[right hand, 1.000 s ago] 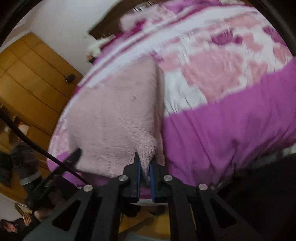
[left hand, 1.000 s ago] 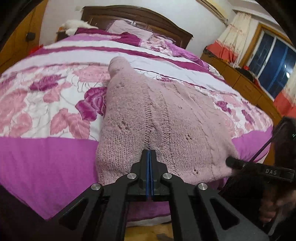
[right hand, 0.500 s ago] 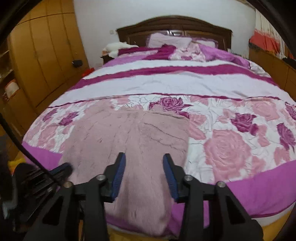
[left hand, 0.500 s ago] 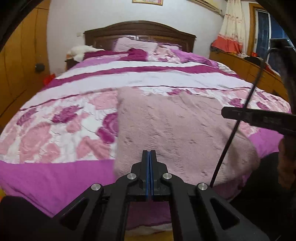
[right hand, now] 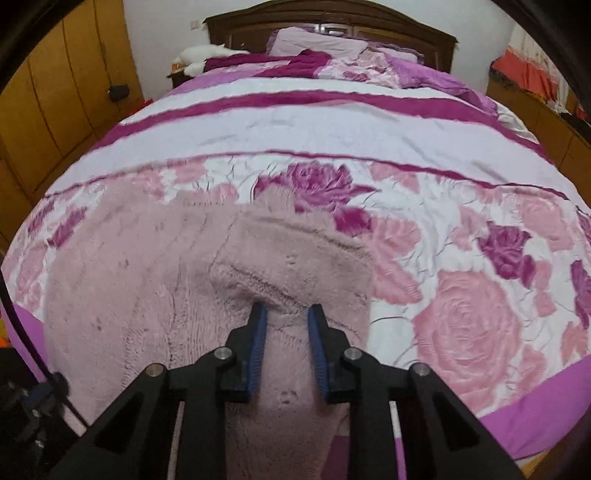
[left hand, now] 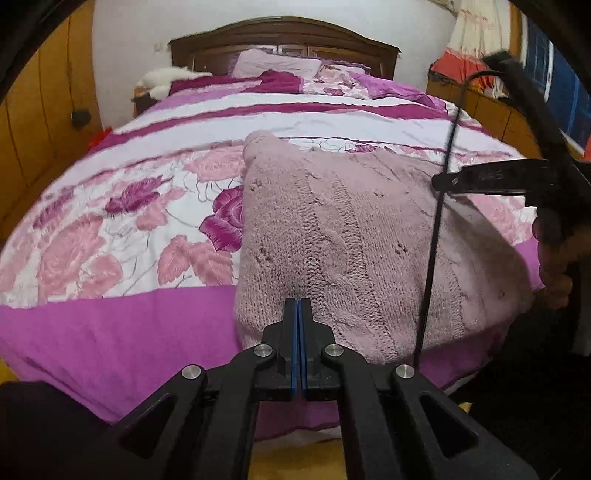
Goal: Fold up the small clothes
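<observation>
Pointing down: left gripper (left hand: 298,301) clamped empty | right gripper (right hand: 284,310) closing around sweater (right hand: 155,280)

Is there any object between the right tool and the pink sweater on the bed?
Nothing visible. The right tool is closing, with a raised fold of the pink knit sweater already between its jaws.

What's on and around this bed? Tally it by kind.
Sweater: 1
Bedspread: 1
Pillows: 1 clear; more cannot be told
White plush: 1
Headboard: 1
Grippers: 2, left shut, right closing, sweater between its jaws
Total: 7
</observation>
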Motion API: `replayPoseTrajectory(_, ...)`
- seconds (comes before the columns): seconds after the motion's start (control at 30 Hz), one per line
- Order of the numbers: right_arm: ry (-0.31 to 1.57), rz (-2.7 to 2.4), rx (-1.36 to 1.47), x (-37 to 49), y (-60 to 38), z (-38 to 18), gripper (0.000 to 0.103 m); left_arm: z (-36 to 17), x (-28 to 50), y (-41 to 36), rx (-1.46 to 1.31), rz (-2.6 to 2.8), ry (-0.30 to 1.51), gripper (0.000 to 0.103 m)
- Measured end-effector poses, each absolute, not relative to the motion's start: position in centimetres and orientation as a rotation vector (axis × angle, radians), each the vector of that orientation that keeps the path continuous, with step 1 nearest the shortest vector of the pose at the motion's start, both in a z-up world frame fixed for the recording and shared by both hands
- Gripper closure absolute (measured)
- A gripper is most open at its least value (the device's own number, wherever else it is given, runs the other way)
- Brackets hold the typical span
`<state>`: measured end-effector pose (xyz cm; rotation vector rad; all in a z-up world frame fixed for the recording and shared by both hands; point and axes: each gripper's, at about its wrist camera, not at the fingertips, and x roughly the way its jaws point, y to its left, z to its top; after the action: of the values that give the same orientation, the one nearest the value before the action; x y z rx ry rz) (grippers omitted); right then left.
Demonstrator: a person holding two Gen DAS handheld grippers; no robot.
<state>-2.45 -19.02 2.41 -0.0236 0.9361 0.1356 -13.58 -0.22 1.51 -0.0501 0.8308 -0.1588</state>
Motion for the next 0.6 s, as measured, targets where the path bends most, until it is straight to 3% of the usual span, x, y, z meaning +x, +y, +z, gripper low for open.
replayPoseTrajectory(0.1, 0.907, 0.105, 0.025, -2.9, -20.6, 3.0, 0.078, 2.7, -13.8, 1.7, -0.183, -0.228, 0.826, 0.103)
replayPoseTrajectory(0.2, 0.932, 0.085, 0.13, -2.8, -23.2, 2.0, 0.054, 5.5, -13.9, 4.9, -0.304, -0.309, 0.746, 0.103)
replayPoseTrajectory(0.23, 0.924, 0.129, 0.209, -3.1, -24.2, 1.7, 0.037, 6.2, -13.5, 5.8, -0.339, -0.345, 0.739, 0.097)
replayPoseTrajectory(0.27, 0.911, 0.193, 0.318, -3.5, -25.6, 1.3, 0.02, 6.7, -12.5, 7.2, -0.402, -0.399, 0.746, 0.072)
replayPoseTrajectory(0.3, 0.904, 0.216, 0.379, -3.7, -26.5, 1.1, 0.015, 6.9, -11.7, 8.0, -0.447, -0.427, 0.752, 0.06)
replayPoseTrajectory(0.33, 0.905, 0.22, 0.41, -3.7, -27.0, 0.8, 0.012, 6.9, -10.5, 9.0, -0.497, -0.449, 0.768, 0.051)
replayPoseTrajectory(0.6, 1.028, 0.38, 0.582, 0.6, -28.2, -2.7, 0.01, 0.5, -0.1, 9.1, -0.696, -0.501, 1.049, 0.051)
